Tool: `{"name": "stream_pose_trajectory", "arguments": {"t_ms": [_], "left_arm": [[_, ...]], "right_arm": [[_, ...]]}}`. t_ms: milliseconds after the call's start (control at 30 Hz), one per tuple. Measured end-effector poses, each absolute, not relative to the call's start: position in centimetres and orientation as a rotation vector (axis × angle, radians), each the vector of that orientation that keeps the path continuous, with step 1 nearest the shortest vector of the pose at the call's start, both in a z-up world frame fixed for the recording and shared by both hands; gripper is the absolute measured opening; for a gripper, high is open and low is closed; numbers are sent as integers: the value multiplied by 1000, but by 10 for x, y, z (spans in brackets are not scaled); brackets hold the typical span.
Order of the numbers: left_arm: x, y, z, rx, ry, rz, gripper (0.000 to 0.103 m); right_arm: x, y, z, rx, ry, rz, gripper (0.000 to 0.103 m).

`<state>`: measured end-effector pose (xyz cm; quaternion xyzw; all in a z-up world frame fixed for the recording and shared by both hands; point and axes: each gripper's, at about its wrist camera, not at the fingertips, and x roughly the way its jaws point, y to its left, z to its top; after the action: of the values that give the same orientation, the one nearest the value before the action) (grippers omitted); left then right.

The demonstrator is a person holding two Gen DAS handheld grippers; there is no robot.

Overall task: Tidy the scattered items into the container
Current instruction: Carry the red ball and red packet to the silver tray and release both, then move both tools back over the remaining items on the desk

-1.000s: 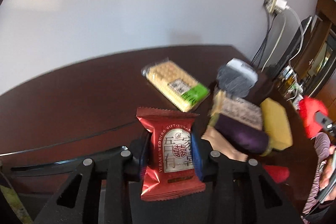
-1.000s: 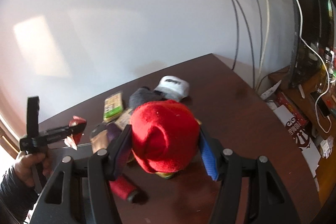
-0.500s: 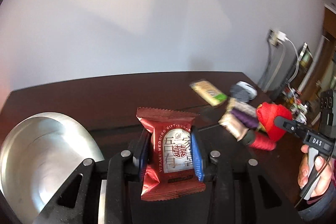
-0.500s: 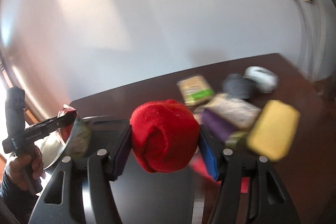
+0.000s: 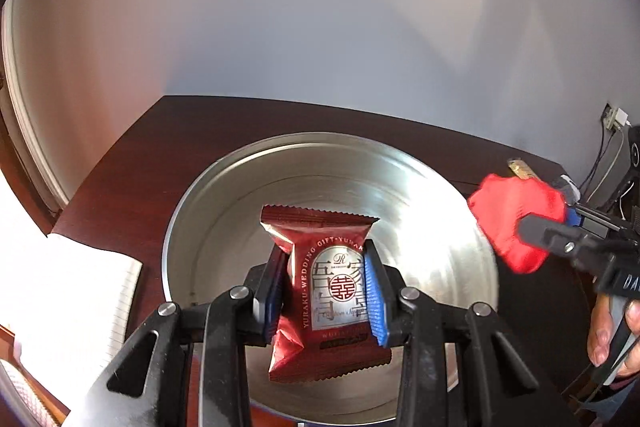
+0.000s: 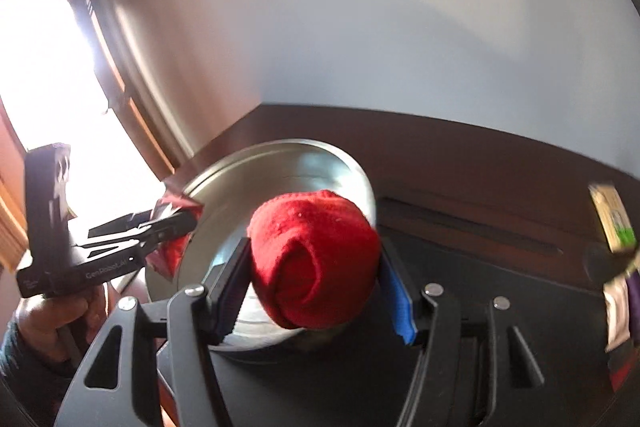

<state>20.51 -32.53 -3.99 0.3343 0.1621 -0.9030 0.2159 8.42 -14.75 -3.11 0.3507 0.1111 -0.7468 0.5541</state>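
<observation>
The left gripper point(image 5: 326, 291) is clamping a red snack packet point(image 5: 325, 291) over the empty steel bowl point(image 5: 460, 227), the right gripper point(image 6: 314, 283) is squeezing a red knit roll point(image 6: 314, 259) at its right rim, and further items are waiting far right.

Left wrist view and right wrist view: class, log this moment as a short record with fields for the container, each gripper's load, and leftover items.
container: round metal pan on the dark table, nothing lying in it yet
left gripper: jaws shut on a red snack packet, held over the pan
right gripper: jaws shut on a red knitted roll, at the pan's edge
leftover items: green-labelled cracker pack at the table's far right; other things beside it too blurred to name
</observation>
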Motion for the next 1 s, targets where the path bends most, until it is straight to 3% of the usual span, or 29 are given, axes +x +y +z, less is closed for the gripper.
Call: {"name": "stream_pose_trajectory", "arguments": {"t_ms": [333, 367, 400, 467, 567, 733, 833, 1000], "left_arm": [[211, -346, -60, 958, 461, -2462, 41], [211, -348, -61, 957, 476, -2453, 49], [212, -349, -62, 955, 492, -2444, 64], [217, -349, -59, 910, 487, -2430, 79], [220, -346, -52, 871, 471, -2428, 80], [231, -339, -33, 784, 448, -2462, 81], [229, -321, -24, 758, 422, -2513, 84], [215, -291, -8, 752, 388, -2630, 85]], "right_arm": [[101, -199, -62, 829, 477, -1774, 63], [101, -200, -62, 824, 476, -1782, 64], [100, -200, -62, 817, 474, -1791, 64], [98, -193, -56, 815, 431, -1798, 65], [97, -182, -43, 804, 362, -1802, 77], [95, -137, -21, 748, 282, -1831, 79], [90, -93, -12, 724, 218, -1894, 87], [78, -24, -13, 732, 131, -2015, 88]]}}
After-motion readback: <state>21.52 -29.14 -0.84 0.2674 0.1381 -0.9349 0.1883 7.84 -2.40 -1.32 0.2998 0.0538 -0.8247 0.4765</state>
